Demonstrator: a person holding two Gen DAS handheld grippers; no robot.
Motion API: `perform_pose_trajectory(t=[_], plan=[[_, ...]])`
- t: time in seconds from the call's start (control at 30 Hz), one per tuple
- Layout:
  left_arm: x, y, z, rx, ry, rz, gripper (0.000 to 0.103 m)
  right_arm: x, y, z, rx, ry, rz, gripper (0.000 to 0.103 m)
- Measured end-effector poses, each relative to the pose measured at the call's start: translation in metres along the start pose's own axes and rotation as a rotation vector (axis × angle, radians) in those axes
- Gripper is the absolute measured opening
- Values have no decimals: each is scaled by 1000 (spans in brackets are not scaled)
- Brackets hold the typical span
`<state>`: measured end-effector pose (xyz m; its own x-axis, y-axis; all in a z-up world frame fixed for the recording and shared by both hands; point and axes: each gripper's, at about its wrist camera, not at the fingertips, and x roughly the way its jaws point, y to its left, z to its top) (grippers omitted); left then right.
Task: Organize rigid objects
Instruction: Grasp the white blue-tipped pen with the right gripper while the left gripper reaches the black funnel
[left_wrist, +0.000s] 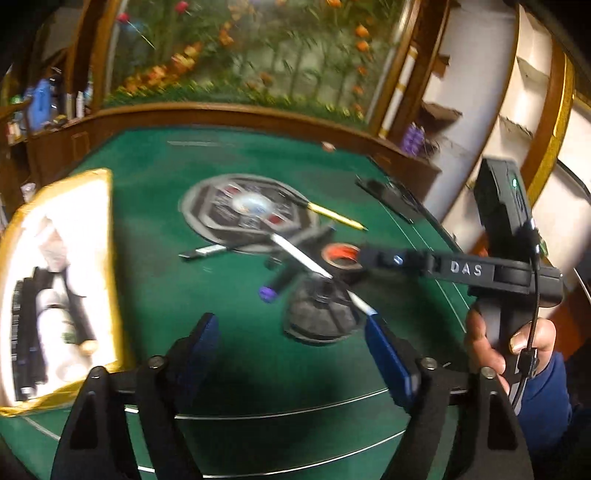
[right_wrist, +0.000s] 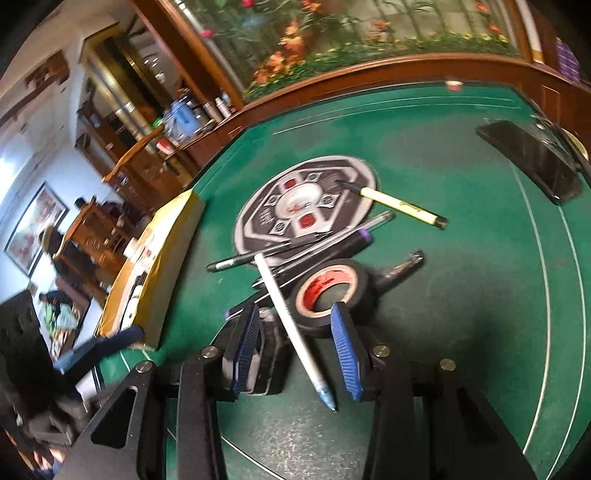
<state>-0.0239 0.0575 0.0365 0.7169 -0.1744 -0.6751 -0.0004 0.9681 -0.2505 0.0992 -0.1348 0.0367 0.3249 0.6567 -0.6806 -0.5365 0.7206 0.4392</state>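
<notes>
Between the right gripper's (right_wrist: 299, 350) fingers lies a pen (right_wrist: 291, 332), with a tape roll (right_wrist: 328, 295) just ahead of the right finger. Further ahead pens (right_wrist: 280, 251) cross a round mat (right_wrist: 306, 214); a box (right_wrist: 155, 273) sits left

The desk (right_wrist: 461, 155) is showing a deep green top crossed by thin white lines, with a brown wooden rim. A round emblem (right_wrist: 306, 210) on it is showing grey and black bands around a white centre with small red squares. A marker (right_wrist: 402, 205) is showing a pale yellow barrel with a black tip. A pen (right_wrist: 295, 332) is showing a white body ending in light blue. A tape roll (right_wrist: 328, 291) is looking black outside, with a red and white core. A box (left_wrist: 55, 288) is showing white inside a gold-yellow rim. The pads (right_wrist: 345, 354) of the right hand-held gripper (right_wrist: 295, 354) are showing ribbed blue on black arms. A sleeve (left_wrist: 546, 398) is showing dark blue.
</notes>
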Motion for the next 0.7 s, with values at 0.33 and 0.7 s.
perform_pose_trajectory(t=[0.33,0.7], plan=[[56,-33,8,13,135,39,94,-6,-6,1,29,-21,-20,40],[47,-11,-7,-14,171,130,69,3,-2,-3,35,27,22,40]])
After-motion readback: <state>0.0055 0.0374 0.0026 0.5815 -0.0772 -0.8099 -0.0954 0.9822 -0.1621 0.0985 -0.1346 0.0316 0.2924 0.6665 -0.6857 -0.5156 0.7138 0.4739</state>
